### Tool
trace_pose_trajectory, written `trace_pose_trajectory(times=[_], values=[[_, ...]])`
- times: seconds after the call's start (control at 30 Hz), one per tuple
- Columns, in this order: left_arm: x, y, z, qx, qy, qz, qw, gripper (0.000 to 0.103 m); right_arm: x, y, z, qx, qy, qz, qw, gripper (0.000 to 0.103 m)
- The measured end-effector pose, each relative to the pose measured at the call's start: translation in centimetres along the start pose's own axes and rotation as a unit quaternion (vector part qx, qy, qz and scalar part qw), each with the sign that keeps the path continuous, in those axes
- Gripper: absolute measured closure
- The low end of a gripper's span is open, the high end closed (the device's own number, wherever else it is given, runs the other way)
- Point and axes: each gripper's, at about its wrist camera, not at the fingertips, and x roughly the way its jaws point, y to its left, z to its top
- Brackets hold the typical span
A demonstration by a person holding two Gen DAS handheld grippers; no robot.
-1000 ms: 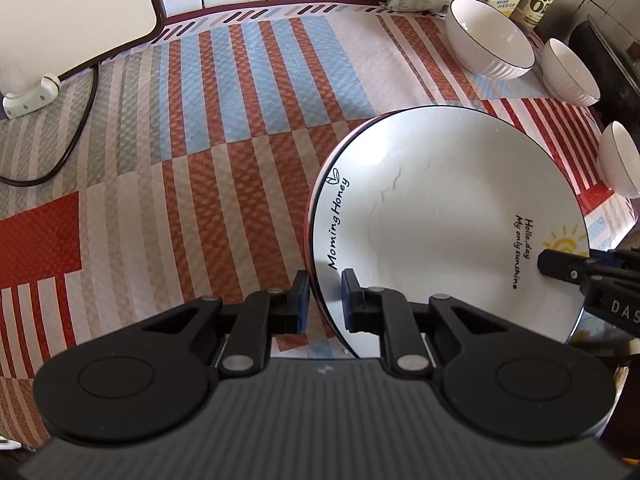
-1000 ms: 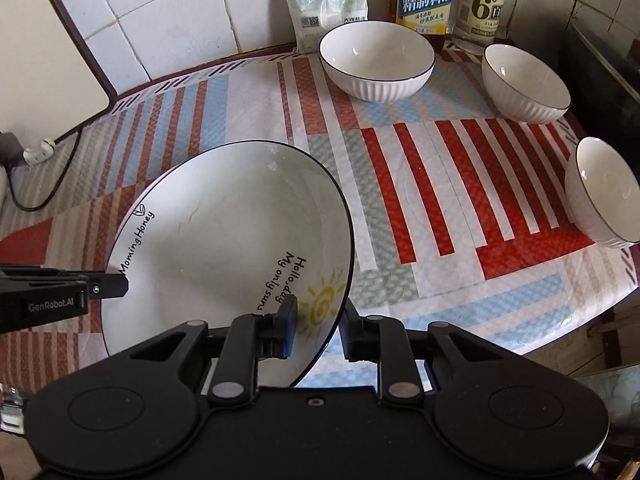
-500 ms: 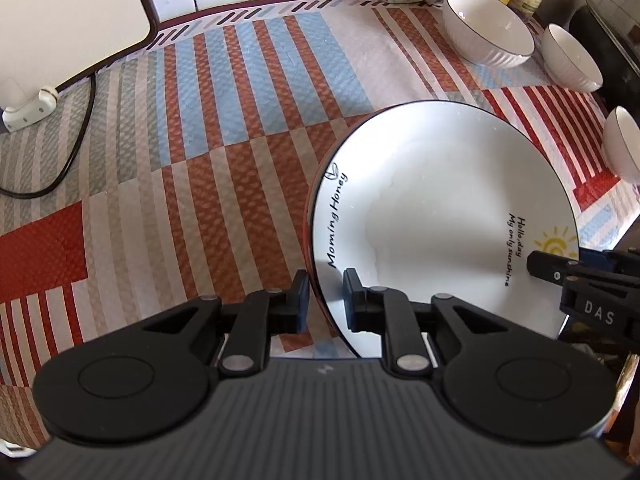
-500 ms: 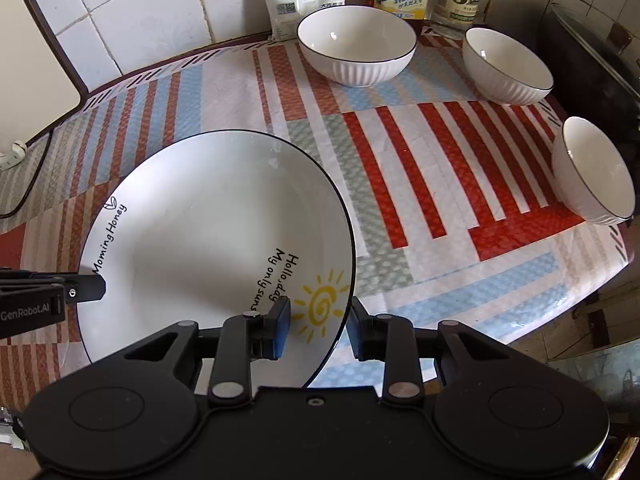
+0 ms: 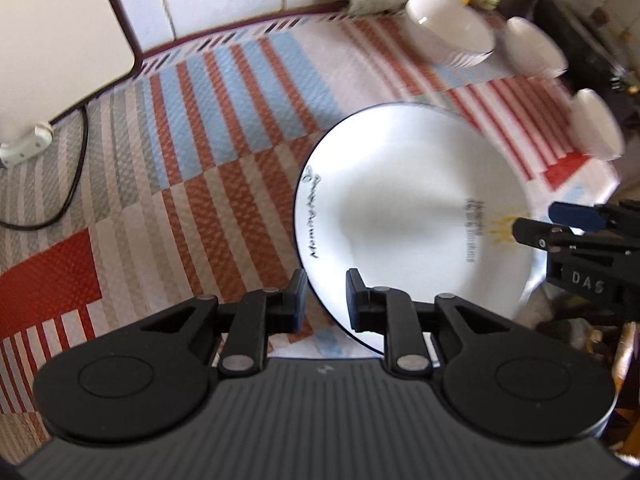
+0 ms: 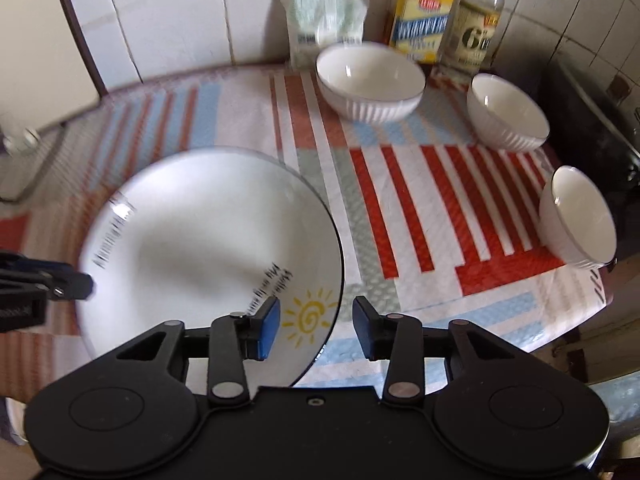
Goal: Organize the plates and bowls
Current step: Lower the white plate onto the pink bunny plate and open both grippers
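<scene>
Plate (image 6: 208,240): white, dark-rimmed, with black lettering at two sides and a yellow sun near one edge; it lies flat on the striped tablecloth (image 6: 400,216), toward the near edge of the table.

Left gripper (image 5: 326,300): pointed steeply down over the lettered side of the plate. Its jaws have just been opening and stand a little apart. The plate's rim runs through the gap between them, one finger outside over the cloth, the other over the plate's inner surface. Neither pad appears to press on the rim. In the right wrist view this gripper shows as a dark tip at the plate's left edge.

Right gripper (image 6: 316,328): pointed steeply down over the sun side of the plate. Its jaws have just been opening and stand well apart. The blue pad (image 6: 269,330) of one finger is over the plate beside the sun; the other finger is outside the rim over the cloth. The rim lies between them, clear of both pads.

Large bowl (image 6: 370,80): white, ribbed, at the back of the table, well apart from the plate.

Middle bowl (image 6: 508,112): white, ribbed, to the right of the large bowl.

Near bowl (image 6: 578,216): white, at the right edge of the table.

Bottles (image 6: 476,36) and a bag (image 6: 324,12): against the tiled wall behind the bowls.

Cable (image 5: 68,184): black, on the cloth at far left.
</scene>
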Motion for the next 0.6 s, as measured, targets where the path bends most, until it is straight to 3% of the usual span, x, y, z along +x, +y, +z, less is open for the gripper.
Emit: trace_pose_trajectory(times=[0.27,0.6], values=[[-7.1,-0.5,0.5,0.048,-0.075,-0.066,0.9939,0.069,-6.8,0.0,0.7,-0.026,-0.044,-0.009,0.999,0.042],[-11.7,-2.7,1.3,0.106,-0.099,-0.074,0.9868,0.061,-13.8,-0.3,-0.2,-0.045,-0.109,-0.021,0.993,0.031]])
